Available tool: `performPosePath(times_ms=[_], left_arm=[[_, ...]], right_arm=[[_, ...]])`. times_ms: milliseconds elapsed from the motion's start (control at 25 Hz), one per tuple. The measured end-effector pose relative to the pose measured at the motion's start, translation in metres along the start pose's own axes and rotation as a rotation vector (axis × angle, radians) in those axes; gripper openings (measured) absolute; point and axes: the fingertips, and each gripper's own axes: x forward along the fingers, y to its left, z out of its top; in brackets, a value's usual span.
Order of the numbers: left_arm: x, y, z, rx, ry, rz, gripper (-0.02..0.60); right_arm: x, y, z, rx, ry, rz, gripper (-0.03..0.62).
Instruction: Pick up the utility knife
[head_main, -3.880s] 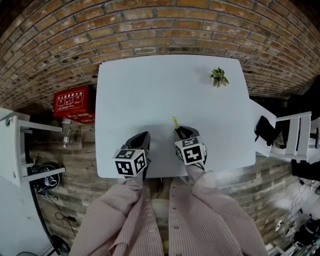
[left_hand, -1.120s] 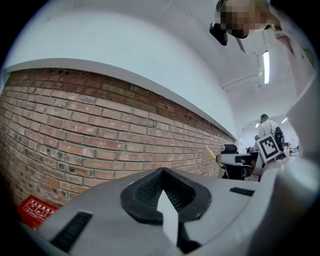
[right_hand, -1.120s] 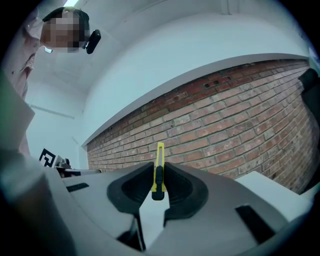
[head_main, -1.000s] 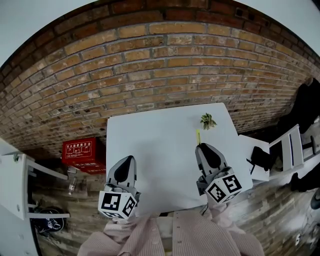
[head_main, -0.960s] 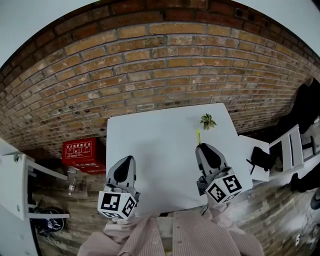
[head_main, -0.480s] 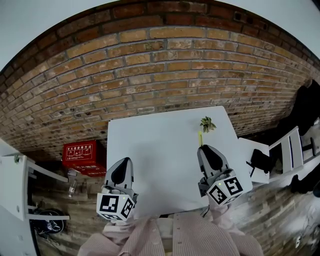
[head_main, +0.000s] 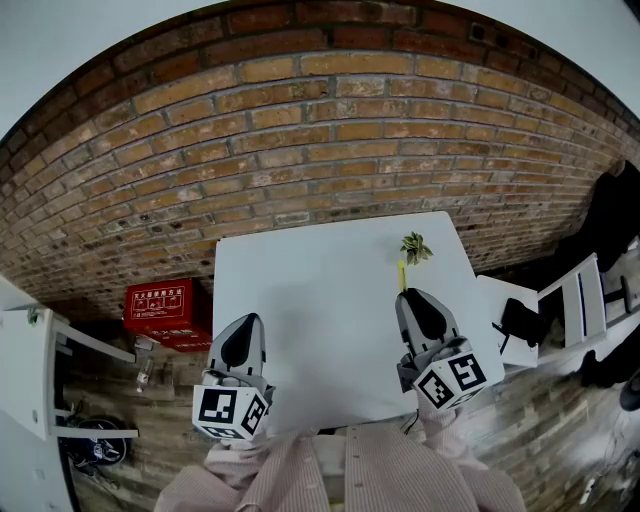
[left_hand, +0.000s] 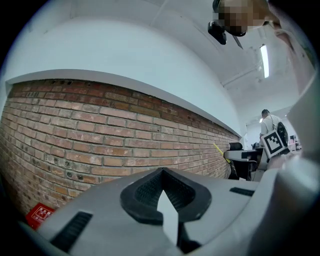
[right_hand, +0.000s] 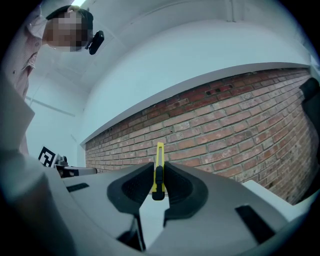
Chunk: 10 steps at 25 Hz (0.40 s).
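The yellow utility knife stands upright between the black pads of my right gripper, which is shut on it. In the head view the knife's yellow end pokes out past my right gripper, held above the right side of the white table. My left gripper hovers at the table's left front corner. In the left gripper view its pads meet with nothing between them. The knife also shows far right there.
A small green plant sits on the table's far right corner, just beyond the knife. A brick wall stands behind the table. A red box lies on the floor at left, and a white chair stands at right.
Since the earliest frame both grippers have risen and moved apart, the right one carrying the knife. Over the last second nothing has visibly moved.
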Motion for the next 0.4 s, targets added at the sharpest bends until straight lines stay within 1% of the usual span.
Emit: performPosePath(times_ms=[400], left_arm=[[0.0064, 0.003, 0.001, 0.001, 0.007, 0.002, -0.008]], right_arm=[[0.0036, -0.0039, -0.0027, -0.007, 0.011, -0.01, 0.067]])
